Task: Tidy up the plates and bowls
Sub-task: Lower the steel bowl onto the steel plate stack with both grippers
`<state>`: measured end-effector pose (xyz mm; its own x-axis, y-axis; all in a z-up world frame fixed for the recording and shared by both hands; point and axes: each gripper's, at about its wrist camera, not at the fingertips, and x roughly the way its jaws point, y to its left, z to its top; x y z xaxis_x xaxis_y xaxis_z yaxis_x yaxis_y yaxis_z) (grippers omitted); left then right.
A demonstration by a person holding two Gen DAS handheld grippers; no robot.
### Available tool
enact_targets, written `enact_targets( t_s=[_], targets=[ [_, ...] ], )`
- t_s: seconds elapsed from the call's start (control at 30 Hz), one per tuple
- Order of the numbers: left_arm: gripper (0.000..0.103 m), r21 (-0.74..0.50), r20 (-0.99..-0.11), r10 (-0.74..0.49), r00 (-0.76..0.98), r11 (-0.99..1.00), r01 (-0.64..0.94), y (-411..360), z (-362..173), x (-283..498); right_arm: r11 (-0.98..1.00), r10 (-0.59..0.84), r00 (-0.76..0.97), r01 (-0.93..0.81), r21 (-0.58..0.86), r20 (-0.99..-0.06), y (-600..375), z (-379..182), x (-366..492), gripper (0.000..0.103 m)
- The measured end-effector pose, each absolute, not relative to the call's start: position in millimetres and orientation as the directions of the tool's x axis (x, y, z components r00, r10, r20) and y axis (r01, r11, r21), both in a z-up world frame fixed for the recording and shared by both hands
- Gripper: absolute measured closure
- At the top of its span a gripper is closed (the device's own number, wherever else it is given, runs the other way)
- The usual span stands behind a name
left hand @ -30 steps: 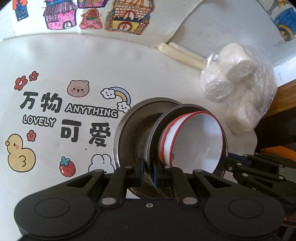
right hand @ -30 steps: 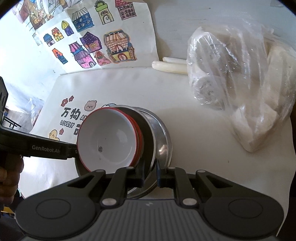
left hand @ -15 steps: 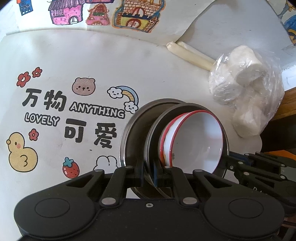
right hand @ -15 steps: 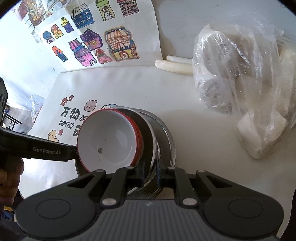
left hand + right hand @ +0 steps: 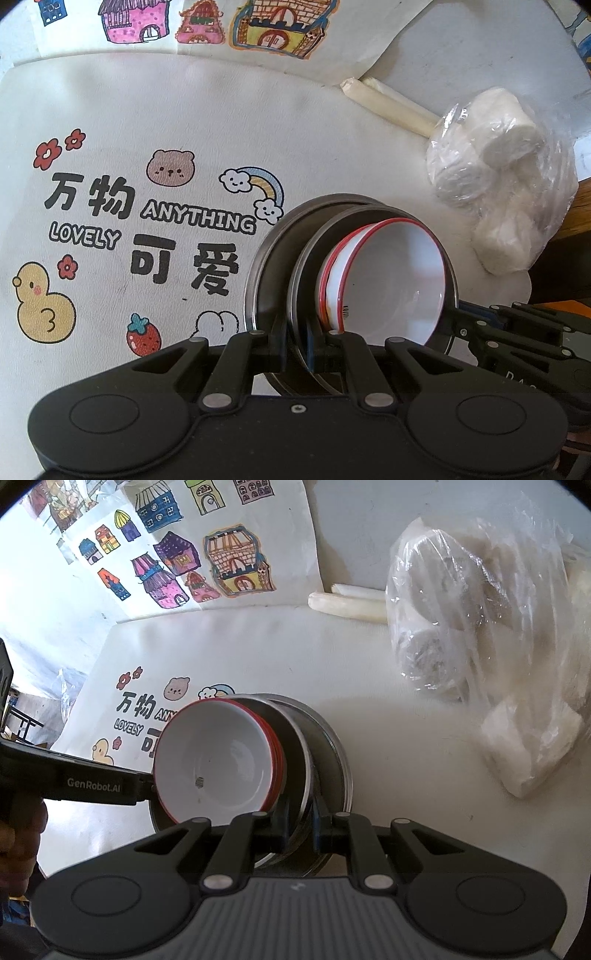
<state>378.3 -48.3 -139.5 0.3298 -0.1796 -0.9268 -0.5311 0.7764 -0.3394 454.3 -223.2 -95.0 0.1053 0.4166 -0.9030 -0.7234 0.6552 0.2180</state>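
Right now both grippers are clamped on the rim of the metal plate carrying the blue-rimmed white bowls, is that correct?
Nearly: the white bowls are rimmed in red, not blue, as the right wrist view shows. Both the left gripper and right gripper are indeed clamped on the metal plate's rim.

We hold both grippers pitched steeply down, side by side. Left gripper (image 5: 295, 343): jaws nearly shut, pads clamped on the rim of the upper metal plate (image 5: 306, 266), linkage arms folded in toward the centre. In the right wrist view it comes in from the left edge as a long black bar w/ white lettering, tip meeting the plate's far rim, our hand (image 5: 18, 834) wrapped round its handle at lower left. Right gripper (image 5: 299, 823): jaws also nearly shut, pinching the same plate's rim on the opposite side. In the left wrist view its black linkage reaches in from the right edge.
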Motion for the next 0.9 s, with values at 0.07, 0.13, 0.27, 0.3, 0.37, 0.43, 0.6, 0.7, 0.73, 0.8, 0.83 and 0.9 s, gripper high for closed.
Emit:
enact_targets(
  t_s=[0.07, 0.13, 0.27, 0.3, 0.37, 0.43, 0.6, 0.7, 0.73, 0.8, 0.83, 0.9],
  targets=[
    [0.095, -0.338, -0.928, -0.179, 0.327, 0.777, -0.532, -48.1, -140.9, 379.1, 0.657, 0.416, 0.105, -0.721, 0.219, -0.903, -223.0, -96.0, 454.5, 0.089],
    [0.095, -0.337, -0.928, -0.179, 0.326, 0.777, -0.532, -48.2, -141.5, 379.4, 0.658, 0.415, 0.105, -0.720, 0.219, -0.904, -222.9, -96.6, 455.2, 0.089],
    [0.094, -0.336, -0.929, -0.179, 0.325, 0.777, -0.532, -47.9, -142.6, 378.9, 0.661, 0.415, 0.104, -0.718, 0.220, -0.904, -222.3, -97.9, 456.4, 0.089],
    [0.094, -0.336, -0.929, -0.179, 0.325, 0.777, -0.532, -47.6, -143.2, 378.9, 0.662, 0.414, 0.105, -0.717, 0.220, -0.904, -222.0, -98.2, 456.7, 0.089],
    [0.094, -0.336, -0.929, -0.179, 0.325, 0.779, -0.530, -47.6, -143.5, 379.2, 0.664, 0.415, 0.106, -0.715, 0.221, -0.904, -221.8, -98.4, 457.5, 0.089],
    [0.094, -0.335, -0.929, -0.178, 0.325, 0.779, -0.529, -47.8, -143.8, 379.4, 0.665, 0.416, 0.107, -0.713, 0.222, -0.903, -221.8, -98.3, 457.9, 0.089],
    [0.094, -0.332, -0.930, -0.174, 0.325, 0.780, -0.530, -47.6, -143.7, 378.5, 0.667, 0.416, 0.108, -0.712, 0.222, -0.903, -221.6, -98.3, 457.9, 0.089],
    [0.094, -0.331, -0.930, -0.174, 0.325, 0.781, -0.529, -47.8, -144.0, 378.5, 0.668, 0.417, 0.109, -0.710, 0.223, -0.902, -221.3, -98.5, 458.0, 0.089],
    [0.094, -0.331, -0.930, -0.174, 0.325, 0.781, -0.529, -47.8, -144.1, 378.3, 0.668, 0.417, 0.109, -0.709, 0.224, -0.902, -221.3, -98.7, 458.3, 0.089],
    [0.094, -0.329, -0.930, -0.173, 0.323, 0.782, -0.529, -47.8, -144.3, 378.4, 0.669, 0.418, 0.109, -0.708, 0.224, -0.902, -221.2, -98.5, 458.3, 0.089],
    [0.094, -0.328, -0.931, -0.172, 0.323, 0.782, -0.529, -47.9, -144.3, 378.7, 0.670, 0.418, 0.110, -0.707, 0.225, -0.902, -221.1, -98.5, 458.4, 0.089],
    [0.094, -0.327, -0.931, -0.171, 0.322, 0.782, -0.531, -47.9, -144.4, 378.7, 0.673, 0.418, 0.112, -0.705, 0.224, -0.902, -221.0, -98.8, 458.4, 0.089]
  ],
)
